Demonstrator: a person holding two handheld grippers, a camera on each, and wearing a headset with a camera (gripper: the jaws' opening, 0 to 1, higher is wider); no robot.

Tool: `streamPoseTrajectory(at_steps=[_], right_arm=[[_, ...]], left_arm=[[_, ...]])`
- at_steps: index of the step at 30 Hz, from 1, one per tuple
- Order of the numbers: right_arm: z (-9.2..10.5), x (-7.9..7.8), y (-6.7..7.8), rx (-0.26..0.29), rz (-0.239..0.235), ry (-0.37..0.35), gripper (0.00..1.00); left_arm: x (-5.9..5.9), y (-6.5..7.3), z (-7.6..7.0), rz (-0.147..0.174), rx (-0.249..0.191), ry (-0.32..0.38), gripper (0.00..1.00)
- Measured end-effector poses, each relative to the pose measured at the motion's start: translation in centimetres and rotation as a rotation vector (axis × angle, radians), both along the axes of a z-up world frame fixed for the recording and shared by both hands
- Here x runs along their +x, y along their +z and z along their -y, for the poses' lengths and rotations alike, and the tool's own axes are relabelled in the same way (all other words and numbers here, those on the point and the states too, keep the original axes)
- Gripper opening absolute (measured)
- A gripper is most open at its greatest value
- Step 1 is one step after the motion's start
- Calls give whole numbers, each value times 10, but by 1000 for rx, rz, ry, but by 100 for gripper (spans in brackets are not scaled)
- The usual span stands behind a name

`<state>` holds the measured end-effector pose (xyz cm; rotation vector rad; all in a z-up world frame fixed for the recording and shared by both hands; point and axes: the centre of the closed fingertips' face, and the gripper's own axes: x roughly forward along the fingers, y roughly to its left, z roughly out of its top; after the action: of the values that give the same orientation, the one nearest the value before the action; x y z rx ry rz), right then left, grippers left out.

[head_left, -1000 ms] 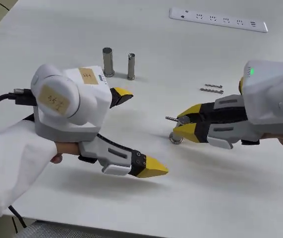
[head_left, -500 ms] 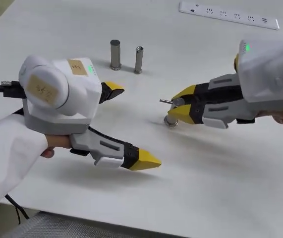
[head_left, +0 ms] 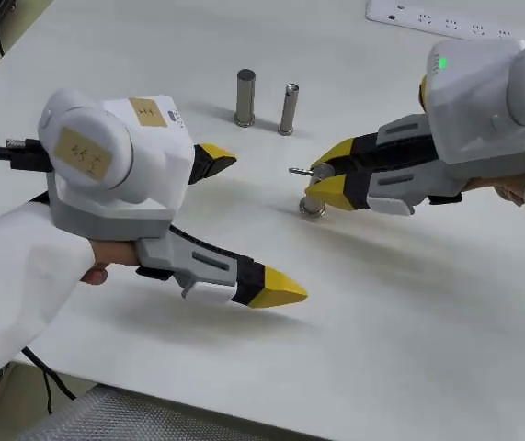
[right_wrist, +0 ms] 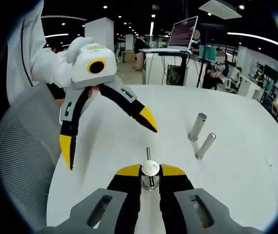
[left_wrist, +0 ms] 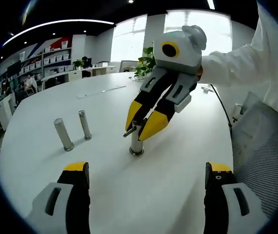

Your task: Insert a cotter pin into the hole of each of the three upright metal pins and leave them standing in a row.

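The right gripper (head_left: 322,179) was held low and tilted down, jaws clamped on the head of an upright, smooth cylindrical metal pin (head_left: 313,208) — a thin cotter pin (head_left: 299,171) jutting past its tips — while the left gripper (head_left: 260,226) was held opposite, yellow-tipped jaws spread wide.

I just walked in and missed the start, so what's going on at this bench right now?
A person is working with a handheld gripper in each hand. The right gripper is shut on an upright metal pin standing on the white table, with a cotter pin sticking out sideways near its top. The left gripper hangs open nearby, holding nothing. Two more metal pins stand side by side further back, apparently without cotter pins so far.
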<state>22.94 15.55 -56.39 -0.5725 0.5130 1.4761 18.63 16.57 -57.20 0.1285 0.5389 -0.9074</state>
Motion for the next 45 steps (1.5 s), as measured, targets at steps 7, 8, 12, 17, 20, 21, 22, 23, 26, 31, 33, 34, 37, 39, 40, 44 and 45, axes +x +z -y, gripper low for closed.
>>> streamPoseTrajectory(at_steps=[7, 8, 12, 17, 20, 21, 22, 23, 26, 31, 33, 34, 37, 39, 40, 44, 45], right_arm=[[-7, 1, -2, -8, -13, -21, 8], [-7, 1, -2, -10, -12, -24, 8], [-7, 3, -2, -11, -7, -36, 8], [-6, 2, -5, -14, -17, -35, 8], [-6, 4, -5, -8, -20, -46, 8], [-6, 4, -5, -6, -22, -52, 8], [-6, 4, -5, -6, -23, -53, 8], [-6, 4, -5, -4, -23, -58, 8], [-7, 4, -5, 1, -7, -43, 8], [-7, 4, -5, -1, -11, -41, 9], [-6, 4, -5, -3, -8, -44, 9], [-7, 3, -4, 6, -17, -46, 11], [-7, 2, -1, 34, -15, -61, 23], [-6, 1, 4, 53, -24, -78, 30], [-5, 1, 8, 66, -23, -88, 33], [2, -1, 18, 116, -55, -139, 41], [4, -5, 24, 151, -90, -159, 44]], left_arm=[[0, 1, -2, -4, -19, 20, 98], [0, 1, -3, -3, -20, 21, 98], [0, 1, -3, -3, -22, 21, 98], [-2, 0, -2, -6, -19, 13, 98], [-2, 1, -2, -9, -22, 12, 98], [-2, 1, -1, -7, -22, 10, 98], [-2, 1, -1, -8, -24, 9, 98], [-2, 1, -1, -8, -25, 8, 98], [-2, 0, -1, -13, -21, 7, 98], [-2, 1, -1, -16, -20, 8, 98], [-2, 1, -1, -15, -17, 8, 98], [-2, 1, -1, -16, -16, 9, 98], [-1, 3, -2, -16, -15, 16, 97], [-1, 5, -2, -17, -18, 19, 97], [-1, 7, -2, -17, -20, 19, 97], [-2, 10, -2, -20, -24, 21, 97], [-2, 11, -2, -19, -23, 20, 97]])
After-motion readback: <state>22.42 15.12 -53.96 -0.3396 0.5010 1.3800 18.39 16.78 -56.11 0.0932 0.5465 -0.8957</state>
